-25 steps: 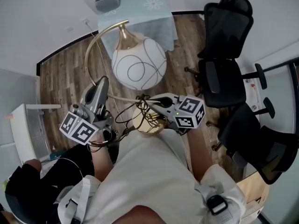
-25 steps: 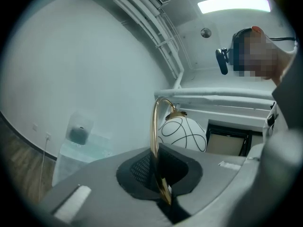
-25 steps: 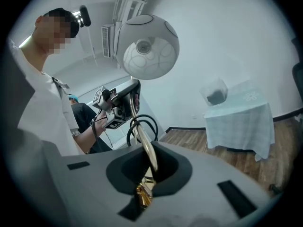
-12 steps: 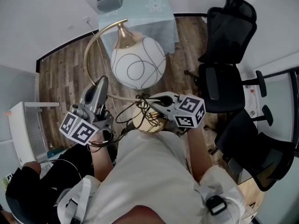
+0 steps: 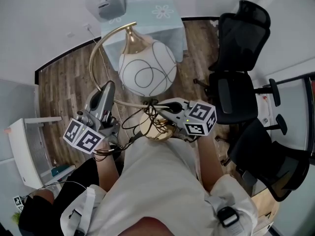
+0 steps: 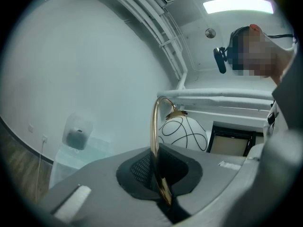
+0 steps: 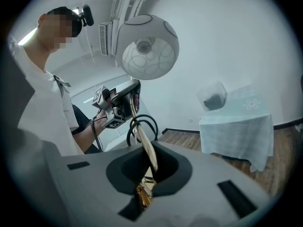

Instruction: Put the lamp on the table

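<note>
The lamp has a white globe shade (image 5: 147,74) with black loops, a curved gold arm (image 5: 98,48) and a gold base (image 5: 156,127); it is held up in the air above the wood floor. My left gripper (image 5: 106,95) is shut on the gold arm (image 6: 154,141), with the globe (image 6: 182,132) beyond it. My right gripper (image 5: 165,106) is shut on the gold stem (image 7: 147,157) by the base, under the globe (image 7: 147,48). A black cable (image 7: 142,126) loops near the jaws. The table (image 5: 147,14) with a pale blue cloth stands ahead.
A clear box with a grey device (image 5: 109,4) sits on the table's far corner. Black office chairs (image 5: 236,58) crowd the right side. A white unit (image 5: 29,146) stands at the left, and a person in dark clothes (image 5: 44,205) is at the lower left.
Both grippers keep their hold on the lamp. The view has shifted slightly, with the table a little nearer. The person at the lower left has drawn further out of view.
</note>
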